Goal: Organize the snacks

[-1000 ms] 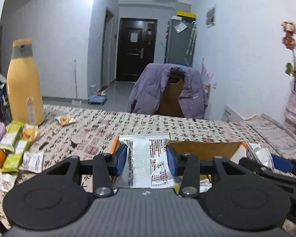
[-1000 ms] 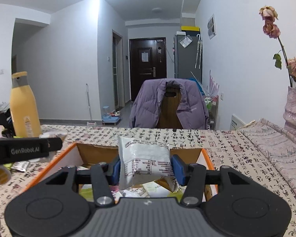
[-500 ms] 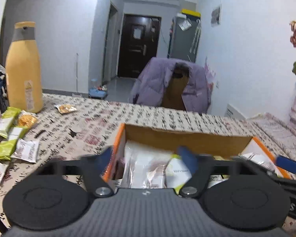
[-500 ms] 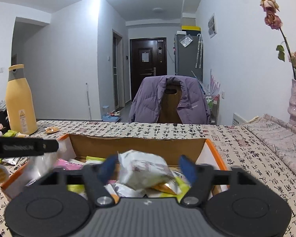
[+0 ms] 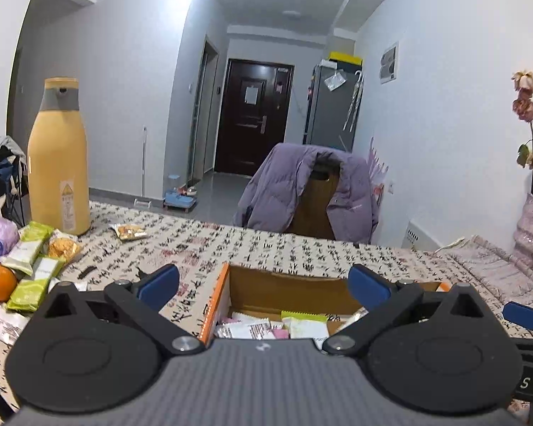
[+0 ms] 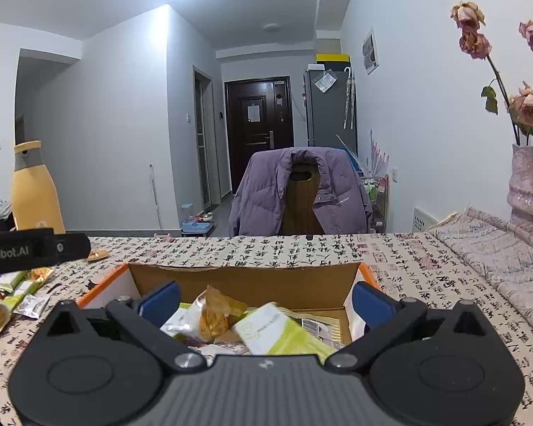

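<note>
Hanging over the box (image 6: 245, 277), the left gripper (image 5: 263, 285) and right gripper (image 6: 264, 300) have just sprung wide and hold nothing; several packets (image 6: 209, 316) lie inside, while loose snacks (image 5: 35, 266) remain on the table (image 5: 266, 252).

The left gripper (image 5: 263, 284), its blue-padded jaws just opened wide and empty, hangs over an orange-edged cardboard box (image 5: 284, 291) of snack packets (image 5: 263, 326). Far left on the table (image 5: 273, 248) stands a tall yellow bottle (image 5: 58, 163).
</note>
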Motion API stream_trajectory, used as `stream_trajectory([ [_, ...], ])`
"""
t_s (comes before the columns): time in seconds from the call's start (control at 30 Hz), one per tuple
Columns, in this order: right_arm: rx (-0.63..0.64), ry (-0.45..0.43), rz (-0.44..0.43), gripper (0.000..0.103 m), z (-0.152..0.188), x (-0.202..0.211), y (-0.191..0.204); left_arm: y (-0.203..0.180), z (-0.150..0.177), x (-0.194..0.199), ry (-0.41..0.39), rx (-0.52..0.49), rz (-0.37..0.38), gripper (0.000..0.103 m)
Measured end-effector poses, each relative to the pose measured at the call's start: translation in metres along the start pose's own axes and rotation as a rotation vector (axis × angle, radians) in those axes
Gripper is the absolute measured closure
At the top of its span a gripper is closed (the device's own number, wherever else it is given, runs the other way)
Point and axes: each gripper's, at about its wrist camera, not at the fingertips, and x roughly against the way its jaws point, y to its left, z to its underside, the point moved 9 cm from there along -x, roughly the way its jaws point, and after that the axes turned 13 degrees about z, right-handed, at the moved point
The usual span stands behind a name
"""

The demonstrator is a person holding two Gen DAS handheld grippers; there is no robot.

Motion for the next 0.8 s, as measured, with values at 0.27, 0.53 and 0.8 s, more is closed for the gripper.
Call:
stream_trajectory([
  [0.27, 0.005, 0.0, -0.006, 0.0, 0.0, 0.041, -0.012, -0.006, 0.001, 0.04, -0.008, -0.046, 0.008, 0.0],
  [0.53, 0.027, 0.009, -0.02, 0.0, 0.022, 0.09, -0.027, -0.009, 0.026, 0.085, 0.032, -0.064, 0.031, 0.0],
  [0.8, 0.047, 0.059, -0.046, 0.0, 0.059, 0.131, -0.035, -0.008, 0.061, 0.128, 0.06, -0.066, 0.06, 0.0],
])
